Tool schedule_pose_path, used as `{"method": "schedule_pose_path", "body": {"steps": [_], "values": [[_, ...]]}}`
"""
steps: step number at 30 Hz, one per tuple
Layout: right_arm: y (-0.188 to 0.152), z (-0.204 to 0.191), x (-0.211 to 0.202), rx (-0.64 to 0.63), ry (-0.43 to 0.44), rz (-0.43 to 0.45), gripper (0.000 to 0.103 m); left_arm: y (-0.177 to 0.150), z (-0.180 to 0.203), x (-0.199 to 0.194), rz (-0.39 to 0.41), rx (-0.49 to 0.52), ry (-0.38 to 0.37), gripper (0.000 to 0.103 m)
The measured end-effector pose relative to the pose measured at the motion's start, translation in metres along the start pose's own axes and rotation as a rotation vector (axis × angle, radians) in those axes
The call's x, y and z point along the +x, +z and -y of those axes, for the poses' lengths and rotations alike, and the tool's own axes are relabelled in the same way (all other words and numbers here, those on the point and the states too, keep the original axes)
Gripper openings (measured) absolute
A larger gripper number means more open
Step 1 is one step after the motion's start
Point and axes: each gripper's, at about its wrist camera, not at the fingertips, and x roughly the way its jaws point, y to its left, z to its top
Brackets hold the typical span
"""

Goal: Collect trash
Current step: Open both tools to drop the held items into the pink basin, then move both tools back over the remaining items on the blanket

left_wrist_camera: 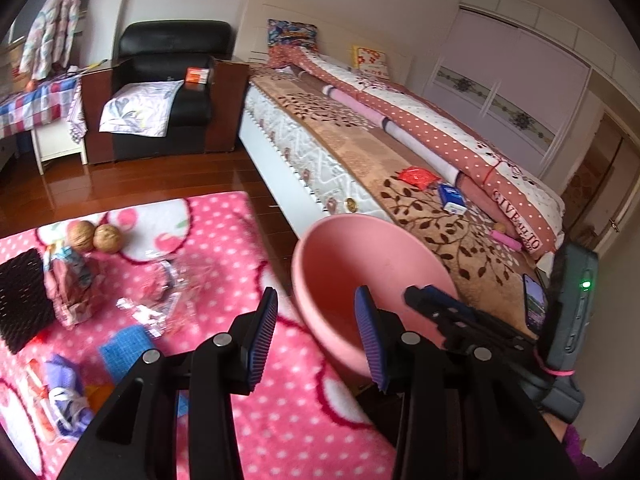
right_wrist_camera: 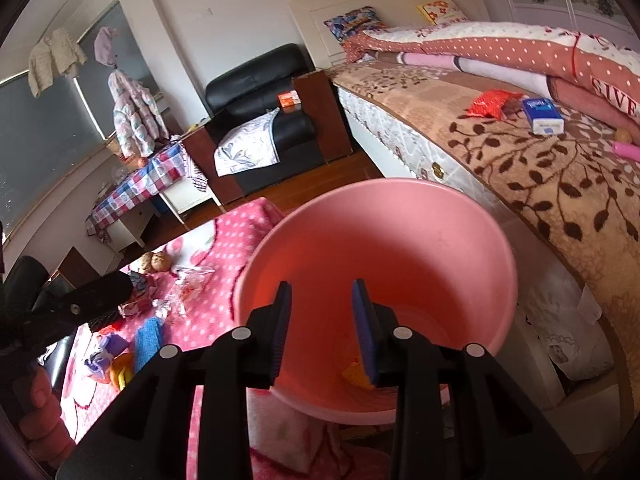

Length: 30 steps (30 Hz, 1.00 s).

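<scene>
Where we stand: with both tools empty over the pink bucket (right_wrist_camera: 376, 280), the next grab has to come from the rug.
Right gripper (right_wrist_camera: 322, 328): jaws spread, nothing between the pads, hanging straight over the bucket mouth; a scrap of yellow-orange trash (right_wrist_camera: 356, 374) shows at the bottom by its right finger.
Left gripper (left_wrist_camera: 316, 338): jaws wide apart, empty, straddling the bucket's near-left rim at lower centre of the left wrist view.
Trash: oh, there's plenty left! Crumpled clear wrappers (left_wrist_camera: 160, 292) lie on the pink polka-dot rug (left_wrist_camera: 248, 248), centre left of that view, with a blue piece (left_wrist_camera: 122, 346) and purple-and-white packets (left_wrist_camera: 66, 392) lower left.
Key relation: the litter lies left of the left gripper and a touch ahead of it; in the right wrist view the same pile sits far to the left, beyond the bucket rim.
Nearer hand: the left, I'd say, by a clear margin.
Long axis: the blue piece runs roughly up and down the frame, so a sideways pinch looks best.
Also about: two walnuts (left_wrist_camera: 96, 236) at the upper left of the rug.
</scene>
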Motion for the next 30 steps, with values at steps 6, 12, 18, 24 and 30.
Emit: {"method": "schedule_pose_path", "body": {"steps": [6, 12, 18, 24, 30], "values": [[-0.004, -0.018, -0.007, -0.028, 0.024, 0.025, 0.032, -0.009, -0.025, -0.019, 0.017, -0.029, 0.064, 0.040], [-0.010, -0.041, -0.010, -0.063, 0.070, 0.032, 0.032, -0.020, -0.050, -0.044, 0.042, -0.046, 0.141, 0.040], [-0.019, -0.064, -0.014, -0.102, 0.112, 0.056, 0.032, -0.033, -0.078, -0.067, 0.057, -0.090, 0.201, 0.040], [-0.026, -0.087, -0.012, -0.132, 0.154, 0.043, 0.032, -0.045, -0.098, -0.086, 0.076, -0.092, 0.264, 0.040], [-0.031, -0.113, -0.011, -0.187, 0.192, 0.030, 0.032, -0.056, -0.111, -0.107, 0.105, -0.081, 0.328, 0.044]]}}
